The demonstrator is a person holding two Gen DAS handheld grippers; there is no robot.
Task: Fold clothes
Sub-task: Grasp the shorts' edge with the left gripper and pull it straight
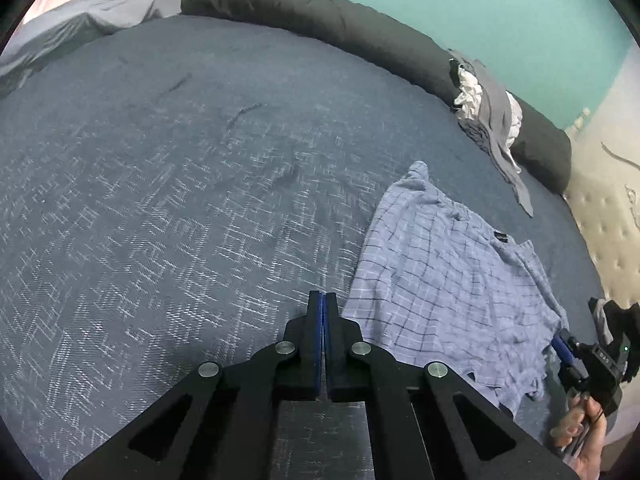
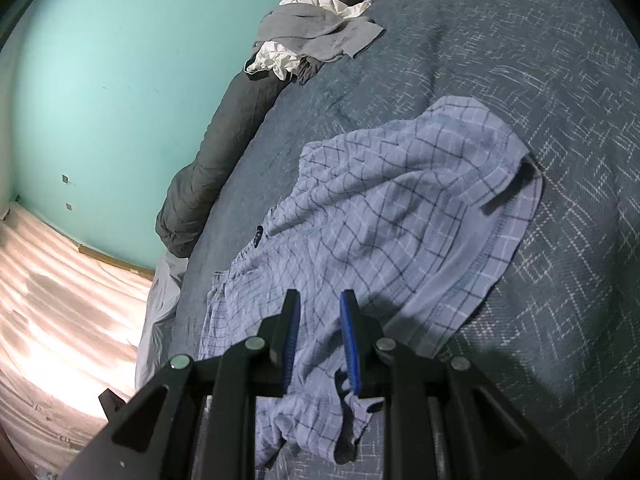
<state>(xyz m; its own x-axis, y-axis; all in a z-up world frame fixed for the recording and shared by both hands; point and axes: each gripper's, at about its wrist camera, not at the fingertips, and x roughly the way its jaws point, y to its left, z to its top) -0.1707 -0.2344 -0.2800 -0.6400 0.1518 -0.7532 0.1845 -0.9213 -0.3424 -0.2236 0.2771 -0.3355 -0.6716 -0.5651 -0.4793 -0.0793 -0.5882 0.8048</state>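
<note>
The left wrist camera looks steeply down along its own fingers onto the blue bedspread (image 1: 160, 184), close above it, with the teal wall (image 1: 460, 8) at twelve o'clock. The right wrist camera sits lower and nearer, tilted less, directly over the checked shorts (image 2: 400, 208). Both views share the shorts, at three to four o'clock in the left view, the dark rolled duvet (image 2: 208, 148) and the pile of clothes (image 2: 316, 36).

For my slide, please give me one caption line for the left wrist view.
Left gripper, fingers shut and empty, above the blue bedspread, beside the checked blue shorts.
</note>
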